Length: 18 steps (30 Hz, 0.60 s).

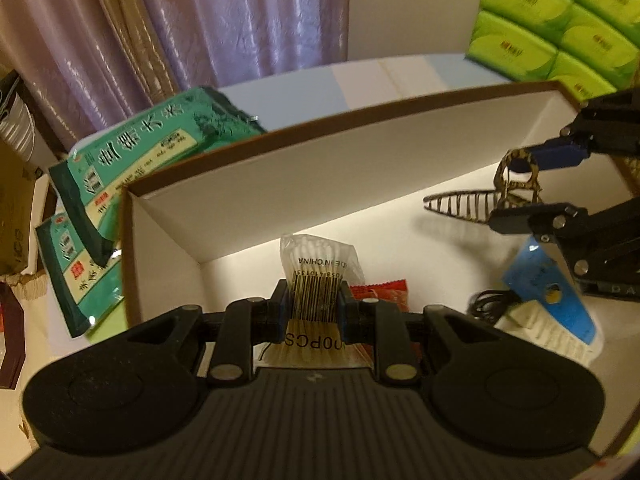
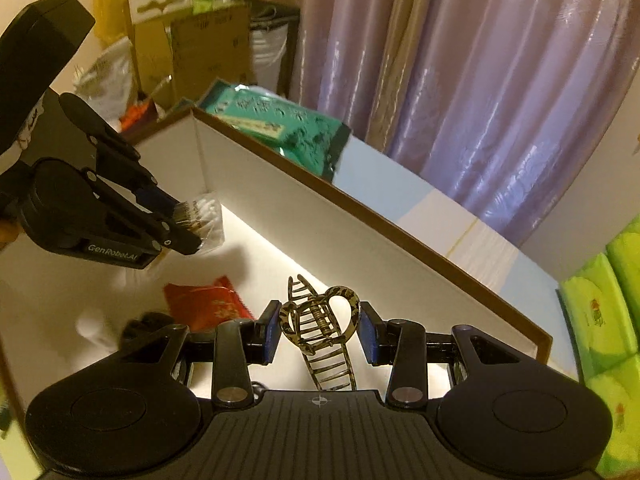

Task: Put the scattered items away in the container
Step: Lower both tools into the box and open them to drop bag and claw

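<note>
Left wrist view: left gripper (image 1: 314, 306) was clamped on a clear bag of cotton swabs (image 1: 318, 268), pads pinching it at the barcode, the bag's top sticking out past the fingertips. It hung over the inside of the white box (image 1: 280, 176), toward the box's left end. On the box floor: red packet (image 1: 384, 292) just right of the swabs, black cable (image 1: 490, 306) and blue-white card (image 1: 554, 300) further right. Right gripper (image 1: 516, 190) came in from the right, also over the box, pinching a leopard-print hair claw clip (image 1: 480, 200). Green-teal packets (image 1: 132, 160) lay outside, against the far-left wall of the box. Green tissue packs (image 1: 560, 24) were stacked far right, curtain (image 1: 180, 20) behind.

Right wrist view: right gripper (image 2: 320, 330) held the hair claw clip (image 2: 320, 320) by its looped handles between the blue pads, teeth end pointing back at the camera. It was above the box (image 2: 320, 208) floor. Left gripper (image 2: 188, 224) at left, jaws closed on the swab bag (image 2: 208, 216). Red packet (image 2: 208, 304) on the floor between them; dark item beside it too blurred to identify. Teal packets (image 2: 280, 128) beyond the far wall, tissue packs (image 2: 600, 320) at right.
</note>
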Available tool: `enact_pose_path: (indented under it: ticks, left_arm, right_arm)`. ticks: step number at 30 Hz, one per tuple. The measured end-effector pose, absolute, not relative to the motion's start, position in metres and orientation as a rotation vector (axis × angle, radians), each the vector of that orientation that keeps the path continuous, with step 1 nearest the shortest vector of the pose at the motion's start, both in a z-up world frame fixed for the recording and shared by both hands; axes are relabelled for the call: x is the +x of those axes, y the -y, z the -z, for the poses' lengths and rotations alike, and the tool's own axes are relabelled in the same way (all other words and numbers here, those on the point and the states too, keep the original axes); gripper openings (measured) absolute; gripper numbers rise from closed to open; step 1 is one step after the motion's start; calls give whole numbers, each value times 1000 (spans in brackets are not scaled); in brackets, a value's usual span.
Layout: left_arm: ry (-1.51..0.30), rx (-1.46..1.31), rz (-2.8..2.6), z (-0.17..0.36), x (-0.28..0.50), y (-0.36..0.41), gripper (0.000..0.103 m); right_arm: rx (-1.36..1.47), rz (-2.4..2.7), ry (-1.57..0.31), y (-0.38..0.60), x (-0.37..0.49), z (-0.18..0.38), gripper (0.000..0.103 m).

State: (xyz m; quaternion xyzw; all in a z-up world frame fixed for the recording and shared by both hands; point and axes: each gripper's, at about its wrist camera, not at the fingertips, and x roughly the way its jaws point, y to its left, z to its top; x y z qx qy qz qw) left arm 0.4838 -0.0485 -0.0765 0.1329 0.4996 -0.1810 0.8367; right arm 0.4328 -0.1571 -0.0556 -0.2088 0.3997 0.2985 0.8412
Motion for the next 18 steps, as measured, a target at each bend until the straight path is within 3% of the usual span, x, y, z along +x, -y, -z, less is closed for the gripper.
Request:
enact_pose_path:
  ticks: [5, 8, 18]
  left_arm:
    - [-1067, 303, 361, 87, 490, 54, 23]
    - [-1056, 310, 348, 86, 492, 55, 42]
    - [-1039, 320, 343, 85, 495, 55, 43]
  right_arm:
    - [-453, -617, -869, 159, 446, 67, 37]
    - [-460, -615, -884, 159, 450, 70, 37]
    - [-475, -578, -907, 162, 453, 78, 37]
